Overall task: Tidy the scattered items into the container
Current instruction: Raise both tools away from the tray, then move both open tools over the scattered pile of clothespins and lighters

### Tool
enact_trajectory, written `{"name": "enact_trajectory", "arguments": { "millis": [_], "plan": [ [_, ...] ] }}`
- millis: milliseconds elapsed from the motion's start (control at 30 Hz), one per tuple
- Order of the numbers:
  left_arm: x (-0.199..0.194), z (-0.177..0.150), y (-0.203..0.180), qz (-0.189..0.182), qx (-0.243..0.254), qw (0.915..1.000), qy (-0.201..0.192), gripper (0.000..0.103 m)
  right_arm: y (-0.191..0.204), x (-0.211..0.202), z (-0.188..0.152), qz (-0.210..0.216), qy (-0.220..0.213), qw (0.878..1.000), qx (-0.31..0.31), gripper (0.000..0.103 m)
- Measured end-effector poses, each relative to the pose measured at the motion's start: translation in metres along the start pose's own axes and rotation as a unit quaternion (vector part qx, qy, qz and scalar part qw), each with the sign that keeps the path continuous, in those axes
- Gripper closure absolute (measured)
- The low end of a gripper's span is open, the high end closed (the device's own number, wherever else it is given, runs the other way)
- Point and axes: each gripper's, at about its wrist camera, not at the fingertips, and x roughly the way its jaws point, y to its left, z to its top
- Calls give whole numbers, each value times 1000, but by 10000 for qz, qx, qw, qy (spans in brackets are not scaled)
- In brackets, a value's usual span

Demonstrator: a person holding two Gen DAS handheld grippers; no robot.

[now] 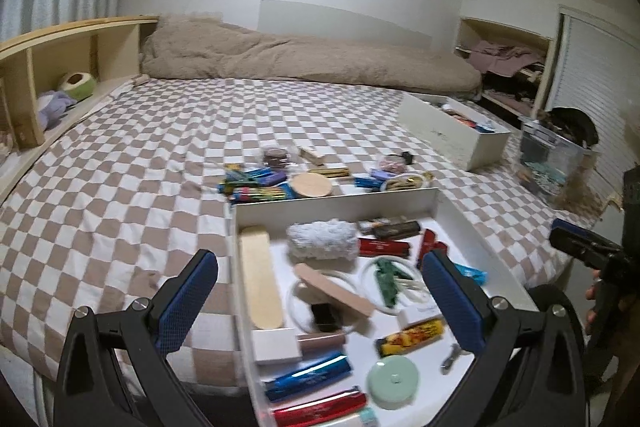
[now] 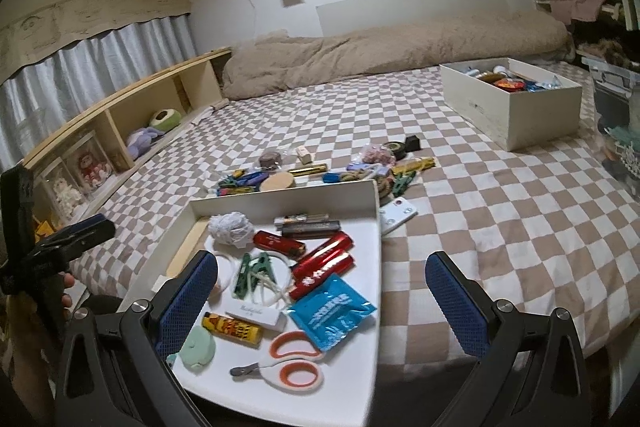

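Note:
A shallow white tray (image 1: 340, 203) lies at the near edge of the checked bed, holding red and blue packets, clips, a fluffy white pad, a mint round tin and orange-handled scissors (image 2: 296, 363). Beyond its far wall is a scatter of small items, among them a round wooden lid (image 1: 312, 185) and green clips (image 2: 402, 183). A white remote-like piece (image 2: 396, 215) lies just right of the tray. My left gripper (image 1: 320, 291) hangs open above the tray's near half. Over the tray's right rim my right gripper (image 2: 324, 287) is also open. Neither holds anything.
A deeper white box (image 2: 512, 107) with items inside stands at the back right. Beside it is a clear plastic bin (image 1: 556, 155). A beige duvet (image 1: 304, 59) runs along the wall. A wooden shelf (image 2: 132, 107) with plush toys lines the left side. The bed edge lies just below the tray.

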Motion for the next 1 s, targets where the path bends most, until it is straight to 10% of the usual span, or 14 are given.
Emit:
{"name": "enact_trajectory", "arguments": {
  "millis": [1000],
  "plan": [
    [92, 31, 94, 1033, -211, 9910, 829, 0, -95, 97, 44, -911, 954, 9912, 106, 0]
  ]
}}
